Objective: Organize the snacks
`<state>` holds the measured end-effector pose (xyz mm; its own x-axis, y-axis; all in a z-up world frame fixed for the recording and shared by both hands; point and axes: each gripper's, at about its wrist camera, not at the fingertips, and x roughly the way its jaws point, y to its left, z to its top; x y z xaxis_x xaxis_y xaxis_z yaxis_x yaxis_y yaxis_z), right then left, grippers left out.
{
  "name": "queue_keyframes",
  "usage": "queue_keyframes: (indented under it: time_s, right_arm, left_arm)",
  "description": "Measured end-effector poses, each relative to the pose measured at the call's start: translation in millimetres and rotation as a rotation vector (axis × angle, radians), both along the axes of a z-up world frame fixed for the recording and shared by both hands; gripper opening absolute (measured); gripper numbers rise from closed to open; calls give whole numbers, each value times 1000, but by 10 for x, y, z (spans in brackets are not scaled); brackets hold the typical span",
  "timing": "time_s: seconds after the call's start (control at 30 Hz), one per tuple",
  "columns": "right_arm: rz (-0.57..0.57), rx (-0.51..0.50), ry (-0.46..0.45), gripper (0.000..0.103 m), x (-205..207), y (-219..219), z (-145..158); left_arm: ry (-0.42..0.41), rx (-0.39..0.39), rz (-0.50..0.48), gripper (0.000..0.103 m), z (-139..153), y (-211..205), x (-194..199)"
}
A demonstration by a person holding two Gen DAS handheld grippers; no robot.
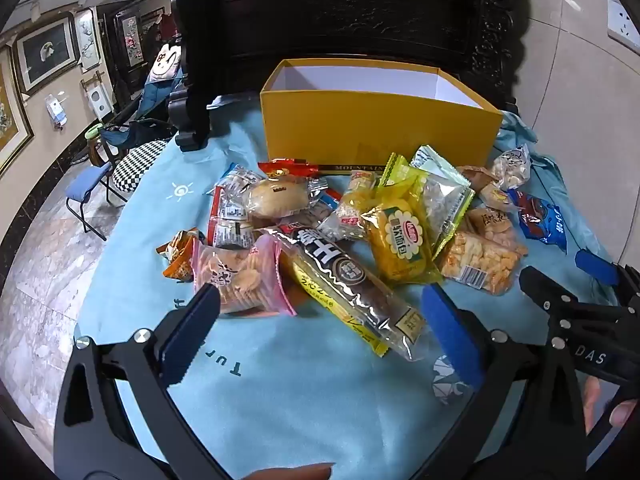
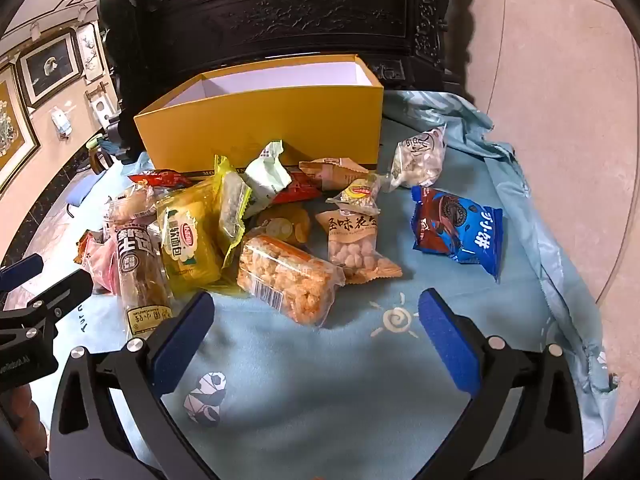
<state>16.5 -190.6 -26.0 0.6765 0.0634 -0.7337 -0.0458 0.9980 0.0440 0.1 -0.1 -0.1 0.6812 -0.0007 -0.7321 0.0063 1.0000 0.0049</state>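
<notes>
A pile of several wrapped snacks lies on a light blue cloth [image 1: 280, 400] in front of an open yellow box [image 1: 376, 128], which shows a white inside with nothing visible in it. My left gripper [image 1: 320, 312] hangs open just short of a long brown-and-yellow bar [image 1: 344, 284] and a pink cracker pack [image 1: 236, 276]. In the right wrist view my right gripper [image 2: 316, 312] is open before a clear pack of orange puffed squares [image 2: 288, 276]; a blue cookie pack [image 2: 456, 236] lies to the right, a yellow bread pack [image 2: 188, 240] to the left, the box [image 2: 260, 128] behind.
A dark carved wooden cabinet [image 1: 340, 20] stands right behind the box. The cloth's edge falls off at the left toward a marble floor with a blue chair [image 1: 86, 196]. A tiled wall [image 2: 560, 120] is on the right. The right gripper's body [image 1: 580, 312] shows beside the left one.
</notes>
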Motion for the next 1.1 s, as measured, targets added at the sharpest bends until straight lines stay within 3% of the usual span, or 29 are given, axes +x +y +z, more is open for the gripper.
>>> queue_keyframes:
  time_s: [1.1]
  right_arm:
    - [-1, -6, 8, 102, 16, -9, 0]
  left_arm:
    - [7, 7, -14, 101, -2, -34, 4]
